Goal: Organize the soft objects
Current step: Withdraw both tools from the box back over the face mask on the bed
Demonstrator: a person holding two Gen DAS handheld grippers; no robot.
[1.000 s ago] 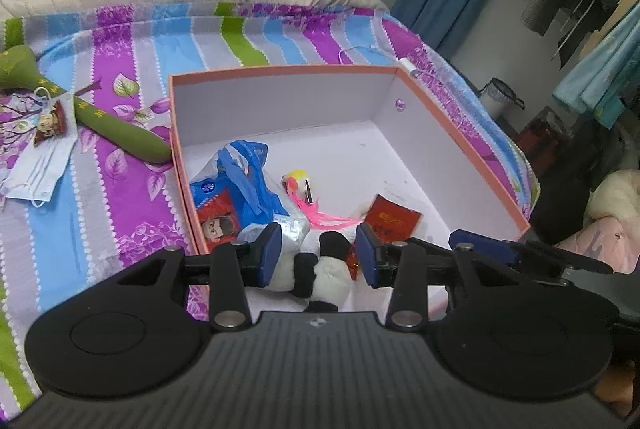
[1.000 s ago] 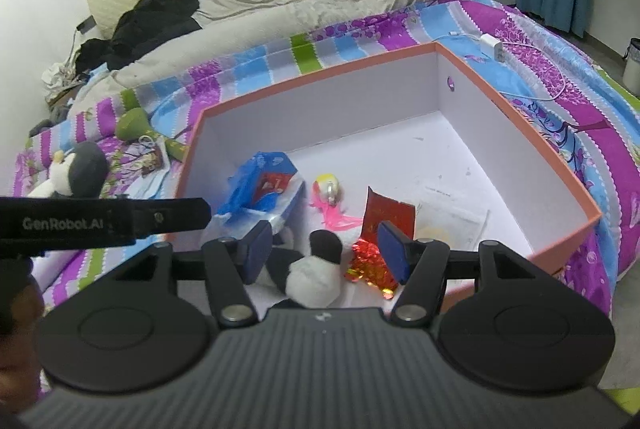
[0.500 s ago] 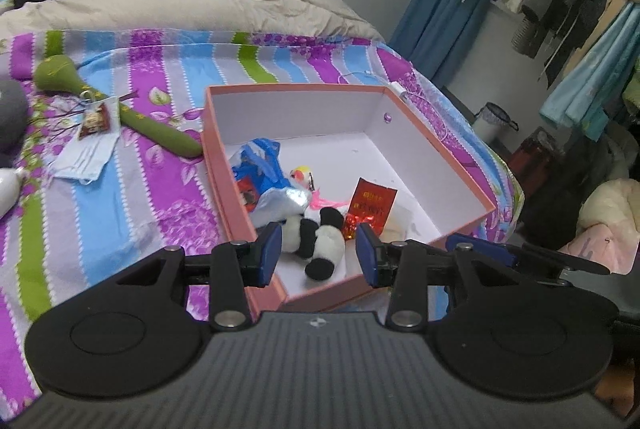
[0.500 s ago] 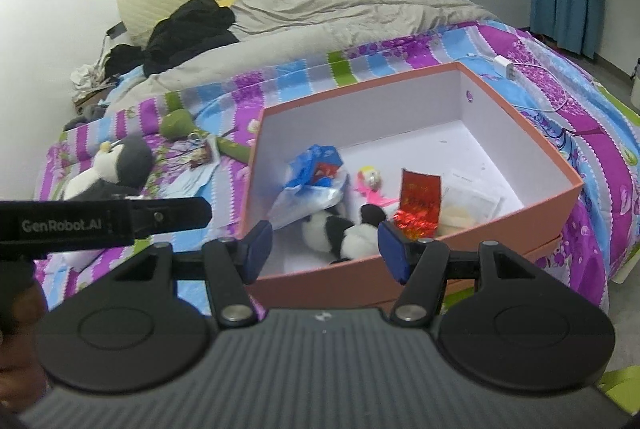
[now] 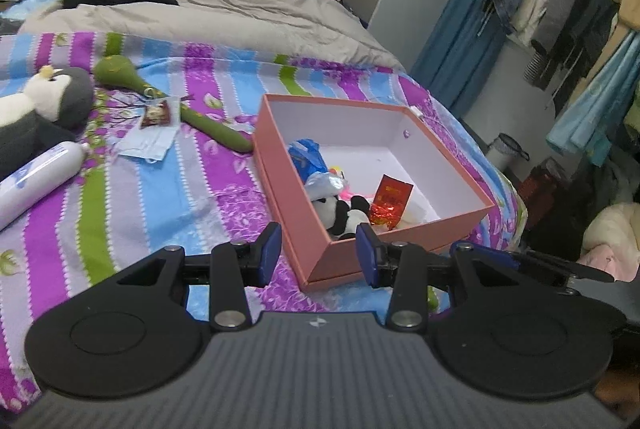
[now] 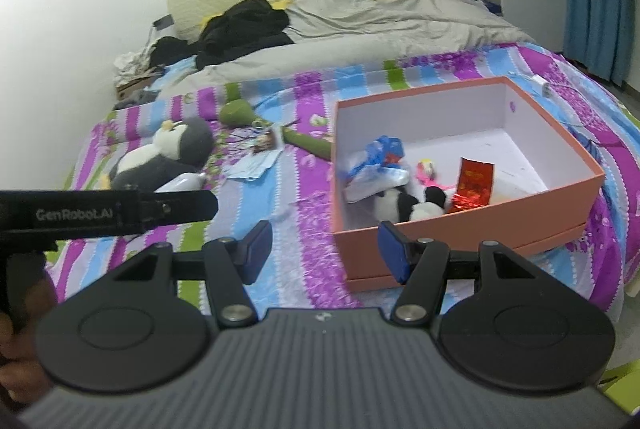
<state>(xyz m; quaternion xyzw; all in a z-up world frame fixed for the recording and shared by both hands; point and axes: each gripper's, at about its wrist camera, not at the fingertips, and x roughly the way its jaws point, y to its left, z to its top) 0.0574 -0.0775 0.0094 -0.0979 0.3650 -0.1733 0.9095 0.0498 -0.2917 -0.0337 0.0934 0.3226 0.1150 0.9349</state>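
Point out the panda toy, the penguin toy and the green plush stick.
panda toy (image 6: 390, 203), right wrist view, white body.
penguin toy (image 6: 196, 141), right wrist view, grey head.
green plush stick (image 5: 120, 75), left wrist view, rounded head.

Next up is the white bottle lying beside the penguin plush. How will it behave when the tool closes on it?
The white bottle lies on its side on the striped bedspread, so a nudge may roll it. Its surface looks smooth and glossy, possibly slippery in the pads. It seems rigid, unlike the penguin plush; its weight cannot be judged.
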